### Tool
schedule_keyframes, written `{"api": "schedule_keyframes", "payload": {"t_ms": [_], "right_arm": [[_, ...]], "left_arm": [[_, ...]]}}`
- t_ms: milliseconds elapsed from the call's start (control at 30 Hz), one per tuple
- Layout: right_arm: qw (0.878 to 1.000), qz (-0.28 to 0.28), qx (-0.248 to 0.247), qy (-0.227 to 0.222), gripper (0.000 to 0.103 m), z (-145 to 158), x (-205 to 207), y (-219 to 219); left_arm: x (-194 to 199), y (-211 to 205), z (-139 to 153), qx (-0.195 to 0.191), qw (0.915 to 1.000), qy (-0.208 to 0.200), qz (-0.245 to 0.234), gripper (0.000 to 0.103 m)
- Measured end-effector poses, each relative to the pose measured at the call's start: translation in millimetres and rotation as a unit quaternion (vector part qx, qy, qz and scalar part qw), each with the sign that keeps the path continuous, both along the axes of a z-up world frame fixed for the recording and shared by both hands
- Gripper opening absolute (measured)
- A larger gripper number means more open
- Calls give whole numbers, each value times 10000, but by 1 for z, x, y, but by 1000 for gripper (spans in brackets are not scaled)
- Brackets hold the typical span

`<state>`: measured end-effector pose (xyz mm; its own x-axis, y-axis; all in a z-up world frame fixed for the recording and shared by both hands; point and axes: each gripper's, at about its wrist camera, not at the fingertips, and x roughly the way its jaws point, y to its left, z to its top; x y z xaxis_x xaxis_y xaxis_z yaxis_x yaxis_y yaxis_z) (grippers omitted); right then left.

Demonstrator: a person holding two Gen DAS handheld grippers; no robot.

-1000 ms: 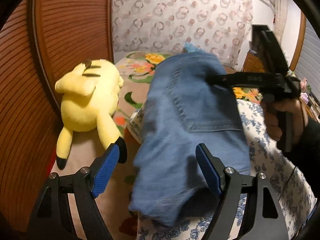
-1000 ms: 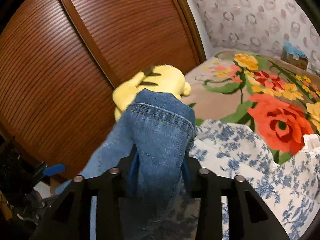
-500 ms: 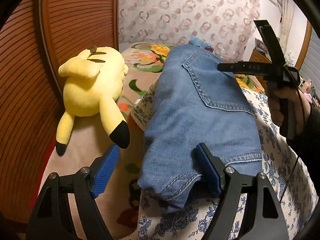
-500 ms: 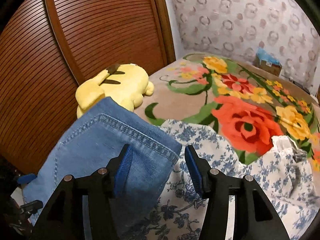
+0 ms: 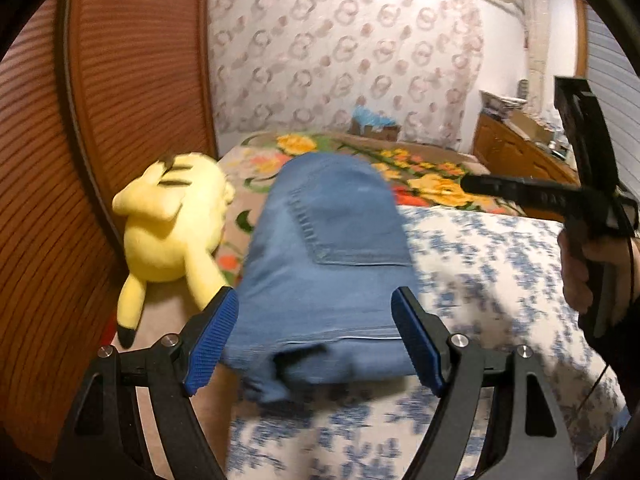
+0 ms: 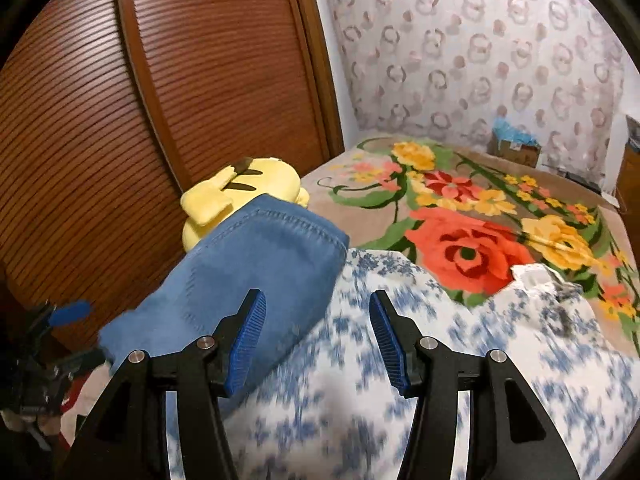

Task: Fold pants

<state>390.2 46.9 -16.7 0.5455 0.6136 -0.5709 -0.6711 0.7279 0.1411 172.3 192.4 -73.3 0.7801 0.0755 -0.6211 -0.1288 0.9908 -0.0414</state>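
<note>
The blue jeans (image 5: pixel 328 264) lie folded in a compact stack on the blue-and-white floral quilt (image 5: pixel 480 264), back pocket up. My left gripper (image 5: pixel 316 332) is open and empty, its jaws wide on either side of the stack's near edge. In the right wrist view the jeans (image 6: pixel 256 268) lie to the left, and my right gripper (image 6: pixel 316 340) is open and empty, hovering over the quilt (image 6: pixel 460 360) beside them. The right gripper also shows in the left wrist view (image 5: pixel 468 184), held in a hand at the right.
A yellow plush toy (image 5: pixel 176 220) lies left of the jeans against the slatted wooden wardrobe door (image 5: pixel 120 100). A flowered blanket (image 6: pixel 472 216) covers the far bed. A small box (image 6: pixel 516 148) stands by the wall, and a wooden dresser (image 5: pixel 516 156) at far right.
My right gripper let go of the jeans, opened and drew back to the right. The jeans settled flat in a folded stack. My left gripper stayed open and pulled back slightly.
</note>
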Motion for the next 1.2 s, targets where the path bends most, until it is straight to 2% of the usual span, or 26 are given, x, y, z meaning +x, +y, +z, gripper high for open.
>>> {"api": "schedule_keyframes", "payload": {"t_ms": [200,567,667,767,800,967,1067,1200], "right_arm": [[9994,-304,40,-187,55,7,-61,-61],[9900,-1297,158,-536,57,21,-160,-172],[9865,-1503,152,-634,60,27,-191,-186],[9834,-1653,156,-737,61,31,-211,-198],[9826,-1686,165,-759,61,32,-220,-201],[9776,-1879,216,-927,67,35,-256,-215],[9739,-1984,289,-1060,77,37,-271,-221],[9697,-2098,377,-1192,82,44,-295,-231]], "left_arm": [[-12,-42,15,65,9991,-182,-379,80],[-35,-119,32,38,9942,-454,-970,80],[-43,-136,36,-16,9926,-536,-1092,86],[-53,-151,42,-50,9908,-636,-1191,101],[-57,-155,44,-75,9904,-706,-1183,103],[-75,-171,56,20,9896,-903,-1117,103],[-86,-177,62,58,9892,-972,-1098,103],[-100,-187,71,210,9895,-1025,-1000,103]]}}
